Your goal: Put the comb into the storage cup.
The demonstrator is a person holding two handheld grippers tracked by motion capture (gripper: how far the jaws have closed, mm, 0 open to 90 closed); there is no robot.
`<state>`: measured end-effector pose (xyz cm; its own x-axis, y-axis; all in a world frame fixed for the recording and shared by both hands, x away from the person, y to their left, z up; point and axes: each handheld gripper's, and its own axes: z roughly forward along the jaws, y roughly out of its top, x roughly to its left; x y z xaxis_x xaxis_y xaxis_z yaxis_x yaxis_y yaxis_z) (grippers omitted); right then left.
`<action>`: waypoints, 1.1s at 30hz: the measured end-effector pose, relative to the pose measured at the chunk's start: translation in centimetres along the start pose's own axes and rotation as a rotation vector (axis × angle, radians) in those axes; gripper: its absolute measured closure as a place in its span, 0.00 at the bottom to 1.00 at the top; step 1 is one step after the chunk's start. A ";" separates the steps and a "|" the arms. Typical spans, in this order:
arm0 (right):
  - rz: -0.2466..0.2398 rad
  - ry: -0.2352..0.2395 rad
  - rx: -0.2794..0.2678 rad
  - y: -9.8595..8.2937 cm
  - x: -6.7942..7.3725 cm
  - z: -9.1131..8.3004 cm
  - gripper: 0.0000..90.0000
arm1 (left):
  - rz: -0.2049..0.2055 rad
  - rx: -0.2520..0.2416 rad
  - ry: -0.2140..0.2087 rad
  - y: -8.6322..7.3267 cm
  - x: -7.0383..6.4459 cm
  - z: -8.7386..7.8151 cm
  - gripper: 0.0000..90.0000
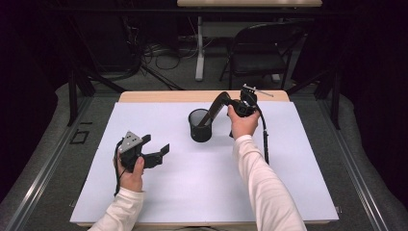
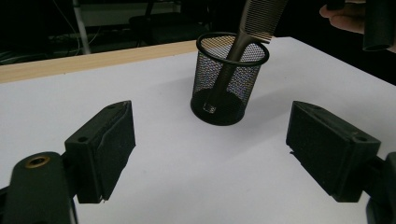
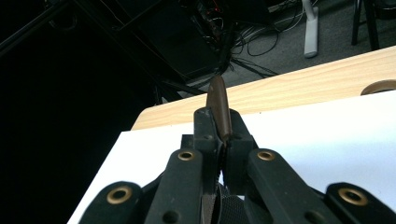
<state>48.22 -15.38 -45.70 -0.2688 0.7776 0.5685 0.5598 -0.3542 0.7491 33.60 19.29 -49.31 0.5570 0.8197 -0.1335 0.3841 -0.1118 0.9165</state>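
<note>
Currently we are lowering a dark comb [image 2: 252, 28] into the black mesh cup [image 1: 200, 126], which is standing near the middle of the white sheet [image 1: 202, 192] covering the table. Our right gripper [image 1: 217, 102] is clenching the comb's toothed upper end from the far right of the cup, jaws pressed tight on it as the right gripper view is confirming [image 3: 219, 109]. The comb is leaning steeply, its handle passing over the rim and, in the left gripper view, its tip appearing to reach the cup's floor, though we cannot tell whether it is truly resting there.

We are judging the placing step to be nearly finished. The next move is calling for a gentle release of the right jaws, so that the comb settles against the rim, followed by a lift away up and to the right without knocking the light cup over.

Our left gripper [image 1: 161, 151] is hovering at the near left, jaws spread wide and holding nothing, well apart from the cup. Nothing is lying between the grippers and the cup. Beyond the table's far wooden edge [image 1: 159, 96], a folding chair [image 1: 262, 50] and floor cables [image 1: 161, 55] are standing clear of the work.
</note>
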 end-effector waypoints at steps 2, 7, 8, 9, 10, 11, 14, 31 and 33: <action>-0.001 0.000 0.001 0.0 0.0 0.0 0.97 | 0.000 0.000 -0.001 0.0 0.0 0.0 0.17; -0.010 -0.002 0.005 0.0 0.0 0.0 0.96 | 0.000 0.000 -0.001 0.0 0.0 0.0 0.17; -0.015 -0.003 0.007 0.0 0.0 -0.1 0.95 | 0.000 0.000 -0.002 0.0 0.0 0.0 0.17; -0.017 -0.002 0.007 0.0 0.0 -0.1 0.95 | 0.000 0.000 -0.001 0.0 0.0 0.0 0.17; -0.017 -0.003 0.007 0.0 0.0 -0.1 0.94 | -0.001 0.000 -0.001 0.0 0.0 0.0 0.17; -0.019 -0.002 0.007 0.0 0.0 -0.1 0.94 | -0.001 0.000 -0.002 0.0 0.0 0.0 0.17; -0.016 -0.002 0.002 0.1 -0.1 -0.1 0.93 | -0.002 0.001 0.001 0.0 0.0 0.0 0.17; -0.003 0.030 -0.014 0.1 -0.5 -0.4 0.73 | -0.011 0.004 -0.003 0.0 0.3 0.6 0.17; 0.001 0.040 -0.011 0.1 -0.6 -0.5 0.70 | -0.014 0.006 -0.004 0.0 0.4 0.7 0.17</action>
<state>48.04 -16.09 -45.79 -0.2997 0.7560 0.5819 0.5514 -0.3605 0.7523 34.30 19.20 -49.61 0.5544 0.8191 -0.1475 0.3961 -0.1038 0.9123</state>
